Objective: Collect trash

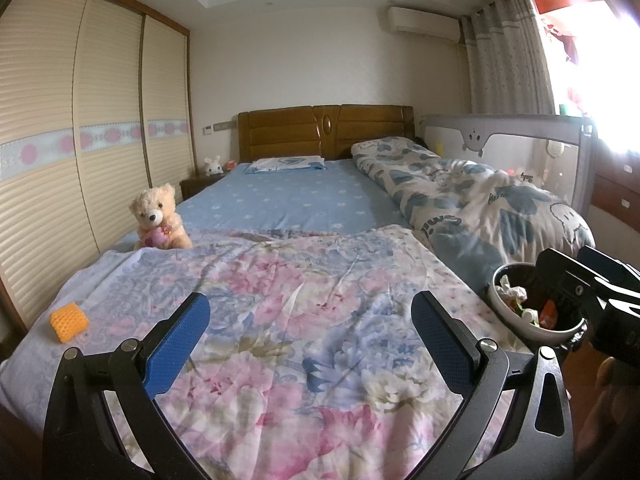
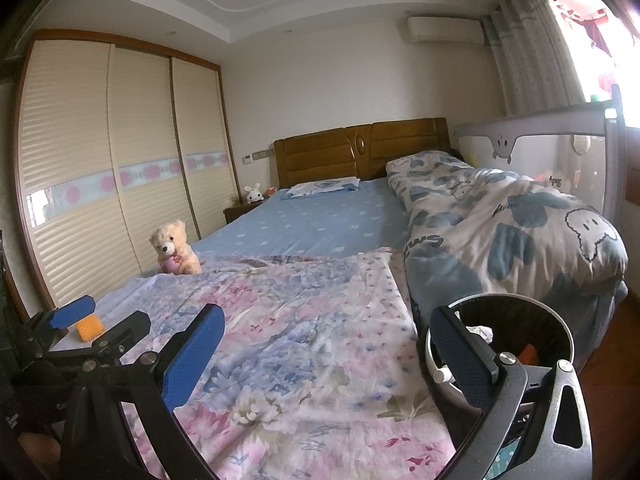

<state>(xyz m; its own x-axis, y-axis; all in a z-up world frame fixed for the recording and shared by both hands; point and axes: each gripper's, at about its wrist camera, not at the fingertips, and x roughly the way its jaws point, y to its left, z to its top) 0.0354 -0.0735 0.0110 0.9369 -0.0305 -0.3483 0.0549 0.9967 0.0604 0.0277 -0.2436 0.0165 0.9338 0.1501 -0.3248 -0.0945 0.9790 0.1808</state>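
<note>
Far left of the frame: orange foam net sleeve (image 1: 69, 323) is lying on the floral quilt (image 1: 304, 320), short tube, mesh texture, looking light and squashy. Probably the last loose trash on the bed.

I'm holding my left gripper (image 1: 310, 340) low over the quilt, jaws wide, nothing in them, the sleeve off to its left, likely next pick.

Right edge: trash bin (image 1: 532, 330) is sitting beside the bed, black liner, tissue and scraps already inside.

My right gripper (image 2: 320, 356) is also spread wide and empty, hovering by the bin.
</note>
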